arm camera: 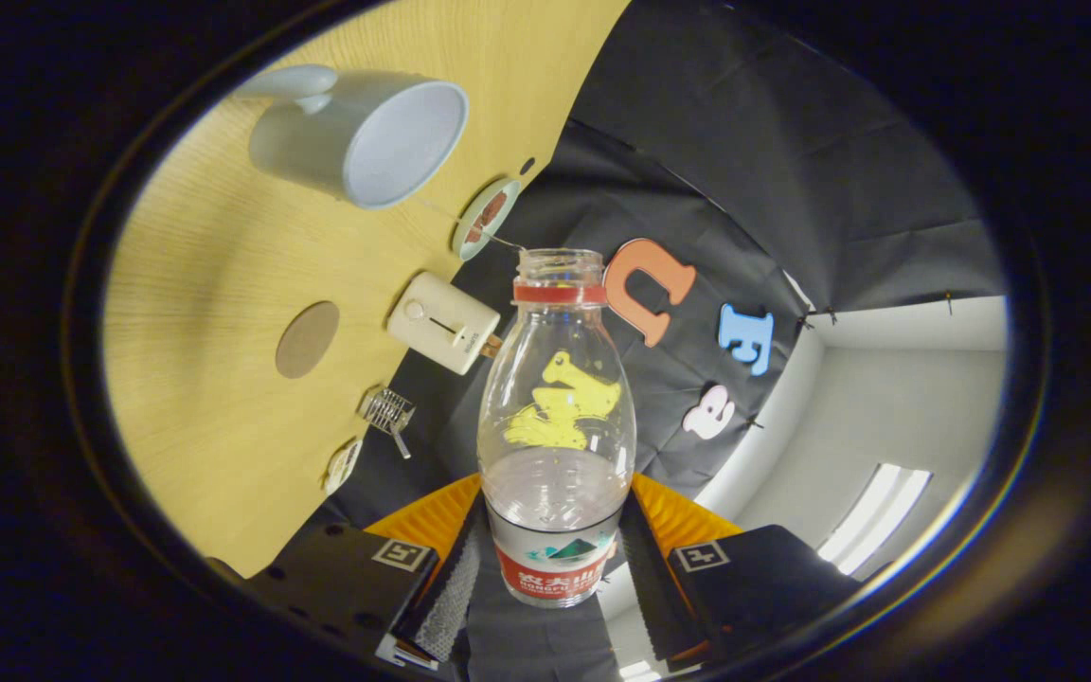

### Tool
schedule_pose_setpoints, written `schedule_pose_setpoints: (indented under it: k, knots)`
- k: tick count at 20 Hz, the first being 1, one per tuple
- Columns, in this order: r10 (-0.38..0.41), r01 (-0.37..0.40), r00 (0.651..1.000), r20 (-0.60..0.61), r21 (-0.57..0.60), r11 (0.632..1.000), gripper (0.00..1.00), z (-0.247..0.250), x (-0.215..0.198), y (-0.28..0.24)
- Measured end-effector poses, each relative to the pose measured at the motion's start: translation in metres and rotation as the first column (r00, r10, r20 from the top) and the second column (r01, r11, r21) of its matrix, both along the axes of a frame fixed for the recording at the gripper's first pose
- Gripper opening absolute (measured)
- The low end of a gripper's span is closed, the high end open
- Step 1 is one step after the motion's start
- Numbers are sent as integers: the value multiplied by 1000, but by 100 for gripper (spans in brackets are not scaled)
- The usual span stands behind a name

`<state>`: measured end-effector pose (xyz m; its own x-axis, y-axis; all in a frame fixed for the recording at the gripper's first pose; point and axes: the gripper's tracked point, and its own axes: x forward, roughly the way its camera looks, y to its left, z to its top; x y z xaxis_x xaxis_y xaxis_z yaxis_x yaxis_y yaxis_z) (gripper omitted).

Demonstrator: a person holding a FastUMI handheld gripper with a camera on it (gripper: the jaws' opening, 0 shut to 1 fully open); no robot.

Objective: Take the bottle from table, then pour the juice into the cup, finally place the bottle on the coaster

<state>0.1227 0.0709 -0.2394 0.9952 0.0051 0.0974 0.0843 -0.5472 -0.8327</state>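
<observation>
We have the clear, capless plastic bottle [556,426] clamped between the gripper [553,568] and its two black ribbed fingers [441,592], lifted off the pale wood-grain table [214,284] and rolled sideways. We judge pouring under way or just done: a little clear liquid remains low in it. The smooth white ceramic cup [361,137] stands well beyond the mouth; the round brown coaster [307,338] lies bare, so placing remains

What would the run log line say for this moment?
gripper: shut on bottle | bottle: uncapped, lifted | cup: on table | coaster: bare | phase: before pour
</observation>
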Motion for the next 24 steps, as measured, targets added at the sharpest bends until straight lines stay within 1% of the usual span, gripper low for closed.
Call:
schedule_pose_setpoints:
  k: [10,13,20,24]
  knots:
    - [32,-31,998,60,-21,999,79,20,4,10]
    - [65,-61,994,91,-50,997,79,29,5,20]
    - [82,-77,994,67,-79,994,79,23,2,27]
    - [73,-69,995,73,-49,996,79,24,2,23]
